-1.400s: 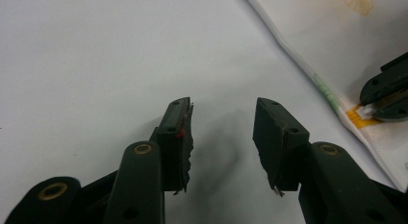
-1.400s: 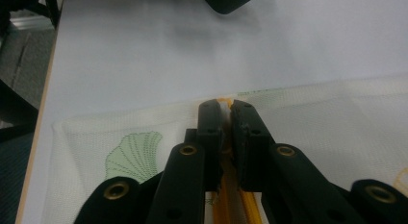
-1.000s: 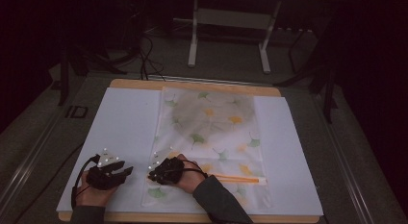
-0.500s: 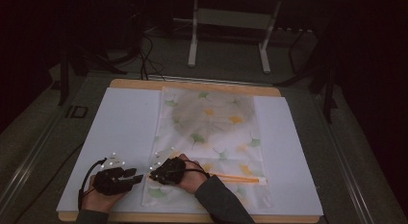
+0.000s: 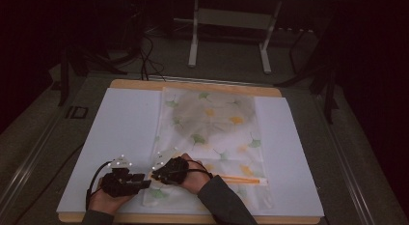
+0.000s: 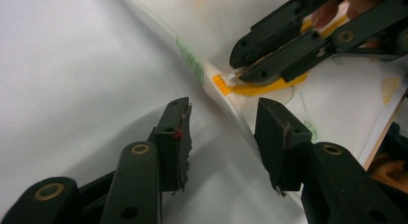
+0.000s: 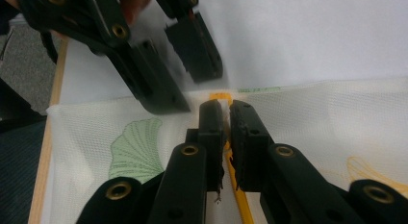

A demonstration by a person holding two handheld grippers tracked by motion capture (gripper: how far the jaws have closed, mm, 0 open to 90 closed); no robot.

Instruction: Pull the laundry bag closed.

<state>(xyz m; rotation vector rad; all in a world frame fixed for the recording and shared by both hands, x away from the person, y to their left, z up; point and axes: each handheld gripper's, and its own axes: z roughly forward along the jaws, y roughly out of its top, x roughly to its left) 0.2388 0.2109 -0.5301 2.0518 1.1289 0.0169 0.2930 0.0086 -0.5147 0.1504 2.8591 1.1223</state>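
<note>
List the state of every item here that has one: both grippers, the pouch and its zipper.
Left gripper: open, jaws either side of the pouch's edge.
Right gripper: shut on the zipper pull.
Leaf-print pouch: lying flat on the white sheet.
Orange zipper: open or closed cannot be told.

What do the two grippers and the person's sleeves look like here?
Both grippers, left gripper and right gripper, are black with linkage arms joined by brass-coloured rivets. The left gripper's pads are worn and ragged, with a red fleck. Each carries a grey plate with white dots and a black cable. The sleeves are dark grey.
</note>
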